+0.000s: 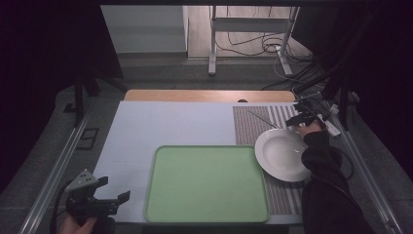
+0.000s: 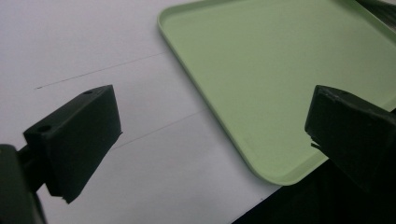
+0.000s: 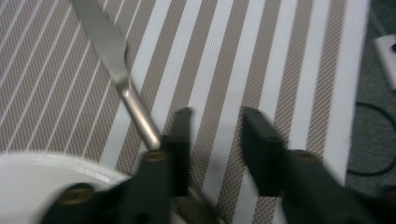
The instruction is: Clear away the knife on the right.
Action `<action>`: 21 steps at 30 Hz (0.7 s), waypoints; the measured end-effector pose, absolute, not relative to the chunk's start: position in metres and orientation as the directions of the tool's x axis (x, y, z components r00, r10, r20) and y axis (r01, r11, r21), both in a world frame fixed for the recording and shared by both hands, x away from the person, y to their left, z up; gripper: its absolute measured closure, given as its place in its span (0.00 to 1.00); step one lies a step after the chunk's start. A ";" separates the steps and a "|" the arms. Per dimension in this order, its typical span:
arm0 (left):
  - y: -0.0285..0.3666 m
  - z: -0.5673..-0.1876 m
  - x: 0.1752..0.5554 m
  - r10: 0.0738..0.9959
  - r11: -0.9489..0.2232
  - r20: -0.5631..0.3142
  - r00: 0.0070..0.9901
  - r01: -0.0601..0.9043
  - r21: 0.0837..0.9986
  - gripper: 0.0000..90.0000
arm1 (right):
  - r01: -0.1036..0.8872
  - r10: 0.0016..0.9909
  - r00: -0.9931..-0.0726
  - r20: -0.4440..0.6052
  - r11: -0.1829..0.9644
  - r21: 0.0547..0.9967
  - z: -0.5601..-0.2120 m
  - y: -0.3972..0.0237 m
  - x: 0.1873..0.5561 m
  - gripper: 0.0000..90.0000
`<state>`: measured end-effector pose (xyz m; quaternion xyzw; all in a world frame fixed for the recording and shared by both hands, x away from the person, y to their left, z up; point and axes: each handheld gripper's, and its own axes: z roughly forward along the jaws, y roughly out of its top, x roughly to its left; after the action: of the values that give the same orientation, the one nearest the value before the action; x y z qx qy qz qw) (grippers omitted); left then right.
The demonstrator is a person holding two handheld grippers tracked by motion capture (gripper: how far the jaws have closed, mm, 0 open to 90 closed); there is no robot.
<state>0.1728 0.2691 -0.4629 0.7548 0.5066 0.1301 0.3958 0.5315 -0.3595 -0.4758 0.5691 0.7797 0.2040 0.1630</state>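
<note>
high view looks down over the whole table (image 1: 165, 122), left gripper view sits close over the green tray (image 2: 261, 70) corner, right gripper view hugs the striped placemat (image 3: 243, 60).

The high view is dim, with black corners and sides, and only the pale surface (image 1: 170, 122) and plate (image 1: 282, 155) read bright. The left gripper view is evenly lit and sharp on the tray (image 2: 280, 70). The right gripper view is blurred, its near claw (image 3: 217, 140) soft.
</note>
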 end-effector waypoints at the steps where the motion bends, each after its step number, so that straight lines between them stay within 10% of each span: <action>1: 0.269 -0.463 0.173 0.868 -0.175 -0.203 0.453 0.661 0.730 0.04 | 0.817 0.957 -0.289 -0.033 0.264 0.513 -0.475 -0.355 0.533 0.45; 10: 0.269 -0.463 0.173 0.868 -0.177 -0.201 0.455 0.660 0.730 0.04 | 0.826 0.951 -0.309 -0.023 0.281 0.489 -0.483 -0.334 0.543 0.00; 21: 0.269 -0.463 0.172 0.867 -0.179 -0.199 0.456 0.658 0.731 0.04 | 0.836 0.937 -0.341 -0.079 0.341 0.431 -0.501 -0.325 0.549 0.12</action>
<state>0.1723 0.2687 -0.4628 0.7562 0.5043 0.1320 0.3954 0.5490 -0.3251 -0.5012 0.5516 0.8033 0.1592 0.1586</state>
